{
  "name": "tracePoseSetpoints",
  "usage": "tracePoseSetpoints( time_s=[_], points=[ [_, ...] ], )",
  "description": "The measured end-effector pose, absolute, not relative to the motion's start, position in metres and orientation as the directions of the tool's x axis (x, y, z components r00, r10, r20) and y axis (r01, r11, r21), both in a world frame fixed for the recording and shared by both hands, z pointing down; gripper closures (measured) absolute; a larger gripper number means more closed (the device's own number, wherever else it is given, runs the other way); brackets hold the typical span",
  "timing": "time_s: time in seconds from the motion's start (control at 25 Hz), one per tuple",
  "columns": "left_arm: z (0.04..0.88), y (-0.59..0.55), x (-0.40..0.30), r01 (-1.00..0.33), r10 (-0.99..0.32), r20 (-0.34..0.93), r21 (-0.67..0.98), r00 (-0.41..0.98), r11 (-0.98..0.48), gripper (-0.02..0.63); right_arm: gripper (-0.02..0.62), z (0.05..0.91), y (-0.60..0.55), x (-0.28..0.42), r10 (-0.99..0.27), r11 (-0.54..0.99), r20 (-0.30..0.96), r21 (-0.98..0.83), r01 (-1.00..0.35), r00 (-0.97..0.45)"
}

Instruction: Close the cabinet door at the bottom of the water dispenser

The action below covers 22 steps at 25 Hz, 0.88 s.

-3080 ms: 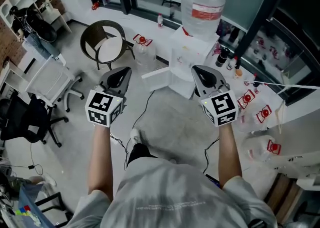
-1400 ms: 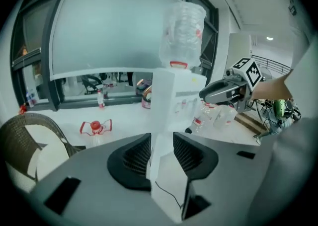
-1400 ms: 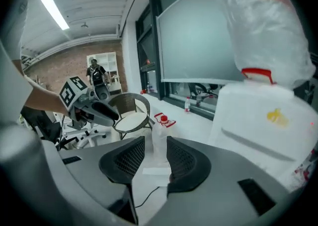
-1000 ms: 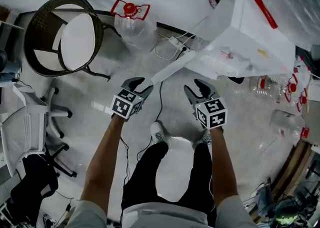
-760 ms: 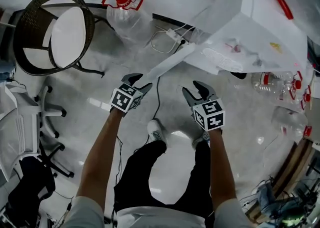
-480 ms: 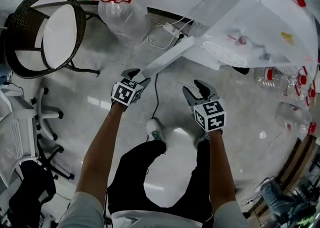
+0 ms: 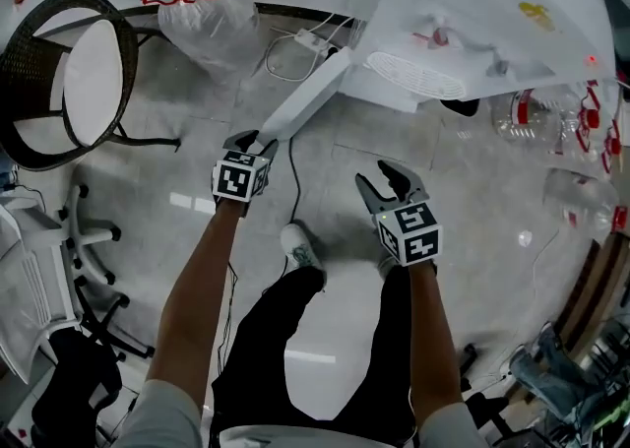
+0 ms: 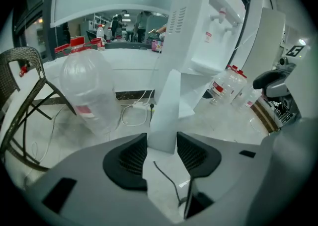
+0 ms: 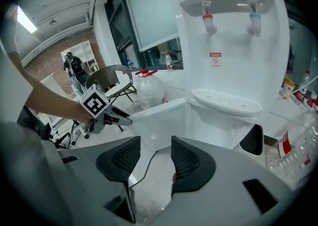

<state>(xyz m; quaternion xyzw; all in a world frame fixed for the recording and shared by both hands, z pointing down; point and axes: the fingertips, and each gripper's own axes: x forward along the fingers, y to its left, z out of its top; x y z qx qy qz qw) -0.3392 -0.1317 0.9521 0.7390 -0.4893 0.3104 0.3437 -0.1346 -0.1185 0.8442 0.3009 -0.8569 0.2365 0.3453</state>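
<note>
The white water dispenser (image 7: 472, 13) stands at the top right of the head view. Its bottom cabinet door (image 7: 305, 101) is swung open towards me. My left gripper (image 7: 258, 141) is at the door's free edge, with its jaws closing. In the left gripper view the door edge (image 8: 166, 106) fills the gap of the left gripper (image 8: 162, 143), and both pads touch it. My right gripper (image 7: 382, 180) hovers open over the floor in front of the dispenser. In the right gripper view only floor and a cable show inside the right gripper (image 9: 155, 153). The open cabinet (image 9: 169, 115) lies ahead of it.
A wicker chair (image 7: 69, 72) and a large empty water bottle (image 7: 202, 18) stand to the left of the door. A power strip (image 7: 310, 39) and a black cable (image 7: 292, 180) lie on the floor. Several bottles (image 7: 551, 121) lie at the right. My feet (image 7: 298, 249) are below the grippers.
Both grippers sank towards the floor. The left one moved up to the door's free edge, which now sits between its jaws. The right one stayed open.
</note>
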Motion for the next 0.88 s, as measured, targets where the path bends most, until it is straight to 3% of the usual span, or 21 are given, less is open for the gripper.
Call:
tracePoseSetpoints(
  time_s=[0.28,0.88],
  points=[
    [0.955,-0.103,-0.284,-0.946,-0.494,0.808,0.254,0.322,-0.202,0.413,0.374,0.839,-0.107,-0.073,-0.412,0.621,0.739,-0.2,-0.758,-0.533],
    [0.951,-0.091,-0.114,-0.931,-0.417,0.836,0.285,0.357,-0.227,0.403,0.374,0.831,-0.093,0.055,-0.496,0.506,0.711,-0.23,-0.831,-0.499]
  ],
)
